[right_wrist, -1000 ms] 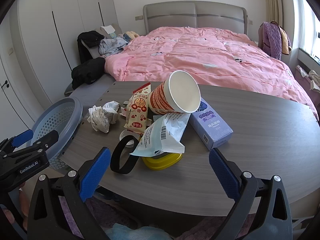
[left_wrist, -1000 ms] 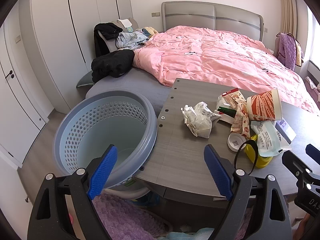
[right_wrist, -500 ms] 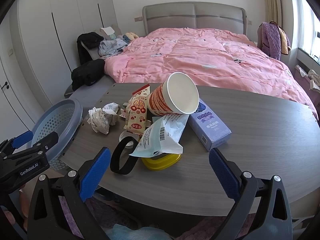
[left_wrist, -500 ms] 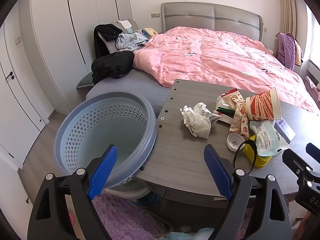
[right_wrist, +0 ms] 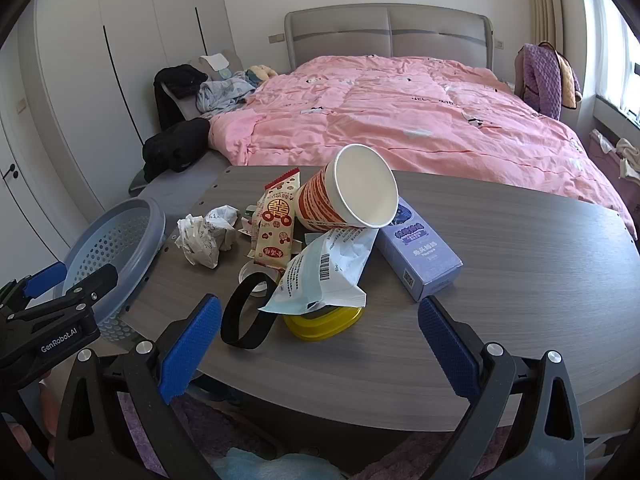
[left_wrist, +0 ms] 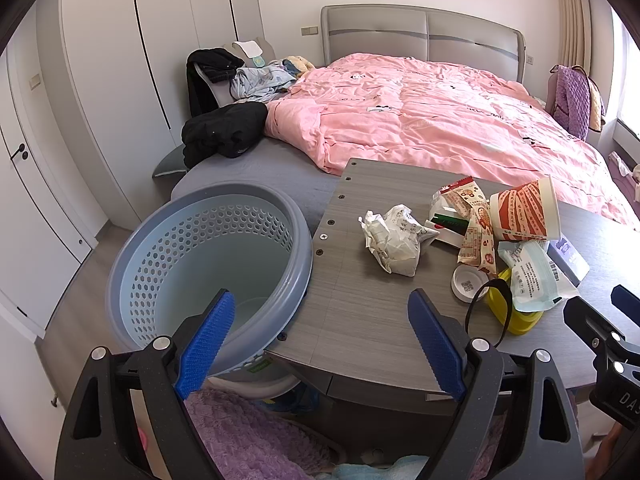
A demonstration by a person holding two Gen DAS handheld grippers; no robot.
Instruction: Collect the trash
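Trash lies piled on a grey wooden table (right_wrist: 520, 288): crumpled white paper (left_wrist: 394, 240) (right_wrist: 206, 236), a tipped red-and-white paper cup (right_wrist: 352, 194) (left_wrist: 524, 212), a red snack wrapper (right_wrist: 276, 220), a pale blue packet (right_wrist: 324, 272), a yellow lid (right_wrist: 324, 320), a black band (right_wrist: 244, 312) and a lilac box (right_wrist: 420, 256). A blue perforated basket (left_wrist: 208, 264) (right_wrist: 116, 248) stands at the table's left end. My left gripper (left_wrist: 320, 340) is open, low at the near edge between basket and table. My right gripper (right_wrist: 318, 348) is open before the pile, holding nothing.
Behind the table is a bed with a pink duvet (left_wrist: 440, 120) and dark clothes (left_wrist: 224, 128) heaped at its left. White wardrobes (left_wrist: 120, 60) line the left wall. A purple rug (left_wrist: 248, 440) lies under the grippers.
Both views have drifted only slightly; the trash and basket stay put and both grippers remain open.
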